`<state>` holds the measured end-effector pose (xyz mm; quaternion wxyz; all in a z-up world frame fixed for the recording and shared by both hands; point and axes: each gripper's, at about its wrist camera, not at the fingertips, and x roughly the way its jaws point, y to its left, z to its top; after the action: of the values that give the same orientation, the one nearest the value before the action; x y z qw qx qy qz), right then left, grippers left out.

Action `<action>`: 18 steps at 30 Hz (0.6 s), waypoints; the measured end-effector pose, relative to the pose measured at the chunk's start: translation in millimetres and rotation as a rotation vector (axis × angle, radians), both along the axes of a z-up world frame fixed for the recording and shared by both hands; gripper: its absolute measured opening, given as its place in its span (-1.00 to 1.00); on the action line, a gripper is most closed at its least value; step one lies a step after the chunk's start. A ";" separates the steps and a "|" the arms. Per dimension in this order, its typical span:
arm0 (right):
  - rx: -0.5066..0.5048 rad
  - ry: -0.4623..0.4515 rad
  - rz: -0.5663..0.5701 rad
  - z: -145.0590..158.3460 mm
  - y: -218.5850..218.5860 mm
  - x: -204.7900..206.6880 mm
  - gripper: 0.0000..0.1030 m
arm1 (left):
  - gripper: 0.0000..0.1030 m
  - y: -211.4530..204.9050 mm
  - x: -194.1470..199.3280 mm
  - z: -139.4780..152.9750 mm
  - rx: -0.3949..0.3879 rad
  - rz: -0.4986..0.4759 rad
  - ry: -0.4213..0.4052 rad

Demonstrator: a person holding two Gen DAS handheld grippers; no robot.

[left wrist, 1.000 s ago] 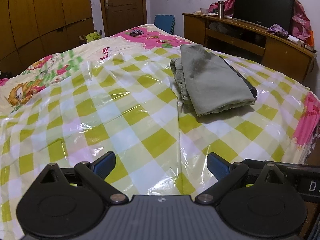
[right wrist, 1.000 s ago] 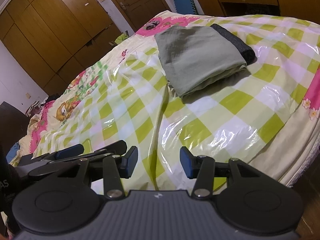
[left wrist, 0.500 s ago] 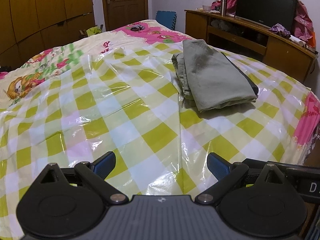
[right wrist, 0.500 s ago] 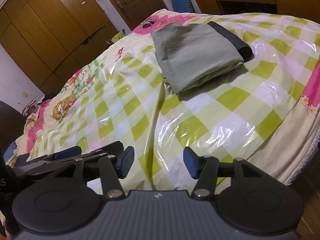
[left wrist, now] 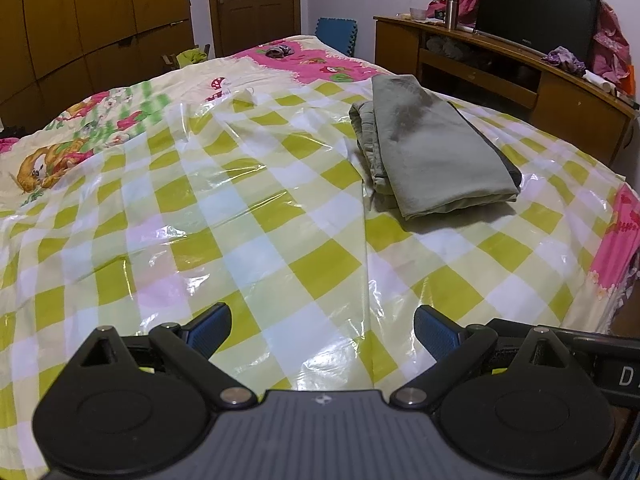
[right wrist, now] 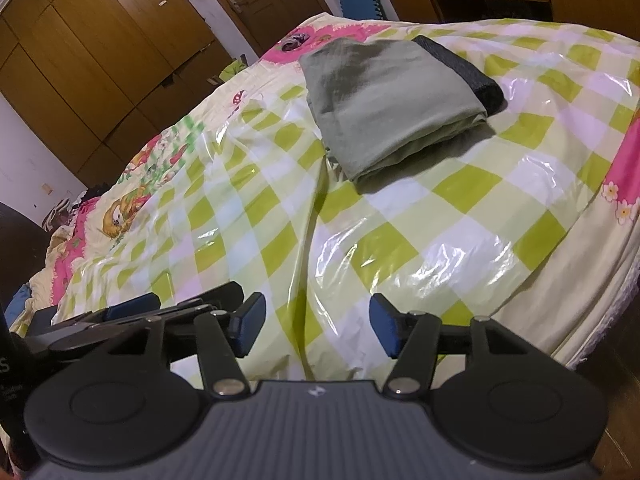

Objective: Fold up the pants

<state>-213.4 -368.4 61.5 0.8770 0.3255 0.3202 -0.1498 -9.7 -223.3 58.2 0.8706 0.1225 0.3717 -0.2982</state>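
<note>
Olive-green pants [left wrist: 432, 148] lie folded into a thick rectangle on the bed, on top of a dark grey folded cloth [left wrist: 508, 160]; they show again in the right wrist view [right wrist: 384, 104]. My left gripper [left wrist: 322, 330] hangs open over the near part of the checked plastic sheet [left wrist: 248, 216], well short of the pants, with nothing between its fingers. My right gripper [right wrist: 316, 322] sits just to its right, its jaws opening and empty. The left gripper's fingers [right wrist: 136, 308] poke into the right wrist view at lower left.
The bed carries a floral quilt [left wrist: 100, 128] under the plastic sheet. A wooden desk [left wrist: 520, 76] with a dark monitor [left wrist: 536, 20] stands at the right. Wardrobes [left wrist: 80, 28] and a door [left wrist: 256, 4] line the far wall. The bed's edge [right wrist: 592, 280] drops off at right.
The right gripper's jaws have spread wider apart. The left wrist view has tilted slightly, showing more of the far wall. The pants have not moved.
</note>
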 end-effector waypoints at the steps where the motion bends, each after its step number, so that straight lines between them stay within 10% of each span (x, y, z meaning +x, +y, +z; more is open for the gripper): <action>1: 0.000 0.001 0.000 0.0 0.1 0.2 0.16 | 1.00 -0.1 0.0 0.0 0.000 0.000 0.000; 18: 0.004 0.004 -0.004 -0.9 -0.1 0.1 0.18 | 1.00 0.4 0.0 -0.5 0.002 0.001 0.000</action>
<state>-213.3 -368.5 60.7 0.8754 0.3275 0.3217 -0.1515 -9.8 -222.9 57.7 0.8707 0.1230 0.3720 -0.2974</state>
